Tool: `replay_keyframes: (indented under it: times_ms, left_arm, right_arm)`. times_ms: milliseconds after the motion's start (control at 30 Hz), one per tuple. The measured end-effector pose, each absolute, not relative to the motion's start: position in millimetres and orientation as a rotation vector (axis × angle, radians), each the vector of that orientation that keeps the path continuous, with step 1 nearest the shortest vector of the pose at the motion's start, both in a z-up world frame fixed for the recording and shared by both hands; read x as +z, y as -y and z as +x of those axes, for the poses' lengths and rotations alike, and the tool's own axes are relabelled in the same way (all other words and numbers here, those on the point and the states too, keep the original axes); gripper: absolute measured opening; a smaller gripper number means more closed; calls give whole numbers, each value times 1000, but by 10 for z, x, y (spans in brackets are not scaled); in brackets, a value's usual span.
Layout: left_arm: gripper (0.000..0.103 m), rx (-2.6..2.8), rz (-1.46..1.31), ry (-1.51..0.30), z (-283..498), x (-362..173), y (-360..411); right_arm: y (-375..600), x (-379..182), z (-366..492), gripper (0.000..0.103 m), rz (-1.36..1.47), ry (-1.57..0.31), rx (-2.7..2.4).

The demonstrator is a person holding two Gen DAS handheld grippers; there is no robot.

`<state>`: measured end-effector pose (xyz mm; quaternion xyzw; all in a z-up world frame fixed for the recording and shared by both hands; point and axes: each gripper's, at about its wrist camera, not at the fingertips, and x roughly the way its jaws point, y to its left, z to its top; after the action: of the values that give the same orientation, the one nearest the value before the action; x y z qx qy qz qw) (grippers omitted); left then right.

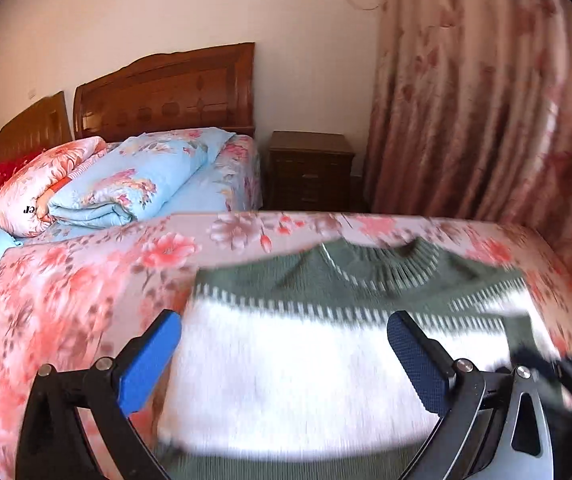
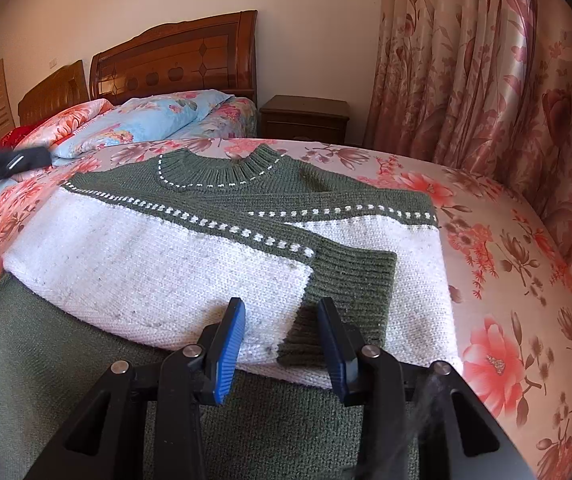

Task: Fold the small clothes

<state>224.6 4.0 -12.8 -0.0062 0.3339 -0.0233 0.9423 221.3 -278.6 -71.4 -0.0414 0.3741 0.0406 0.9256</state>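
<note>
The sweater (image 2: 190,248) lies flat on the bed (image 2: 506,280), collar at twelve o'clock, hem toward the grippers, its long axis running away from them. One sleeve is folded across the chest, its cuff (image 2: 350,280) ending just ahead of the right gripper (image 2: 282,340), whose jaws stand half-open around the cuff's edge, apparently not pinching it. The left gripper (image 1: 286,354) hovers wide and empty at nine o'clock, blurred. The right is nearer.

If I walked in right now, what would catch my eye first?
A green and white knitted sweater lies flat on the pink floral bedsheet, one sleeve folded across its front. The right gripper has its blue fingers either side of that sleeve's green cuff. Behind stands a carved wooden headboard.
</note>
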Motion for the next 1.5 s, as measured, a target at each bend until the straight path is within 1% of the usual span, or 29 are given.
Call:
replay_keyframes:
  times_ms: [133,267,533,600,733,867,933,1033,1133,1233,1300,1400,1500]
  left_arm:
    - [103,-50,-55,-730,1893,-251,-89]
    - [103,-42,-51,-780,1791,-437,-99]
    - [103,49,3,-910,1980,-796,-157]
    - [103,43,-28,-936,1994,-842,-215]
    - [103,70,-38,-906,1974,-747,-262]
    - [103,48,-64,-811,2017,-432,-215]
    - [103,37,-49,-786,2148,-281,-129]
    - [103,22,15,-777,2479,-189,69]
    - [103,-32,40,-818,2880,-274,239]
    - [103,-175,-54,-911,3243,-452,312]
    - [103,-206,-66,-946,3420,-551,339]
    - [103,-140,-35,-1014,3678,-726,305]
    - [103,-84,-61,-1027,3808,-705,203]
  right_arm:
    - [2787,-712,2211,38,-84,-767,84]
    - [2783,-713,2209,38,-86,-767,82]
    - [2773,-716,2215,38,-90,-767,80]
    - [2777,-716,2214,38,-89,-767,81]
    - [2776,-716,2214,38,-90,-767,80]
    - [2777,-718,2218,38,-91,-767,79]
    - [2776,-718,2217,38,-91,-767,79]
    - [2776,-717,2216,38,-91,-767,79]
    - [2778,-716,2217,38,-91,-767,79]
    - [2779,-716,2217,38,-91,-767,79]
    - [2779,-717,2219,38,-90,-767,80]
    - [2780,-715,2217,38,-91,-767,79]
    - [2777,-716,2220,39,-93,-768,79]
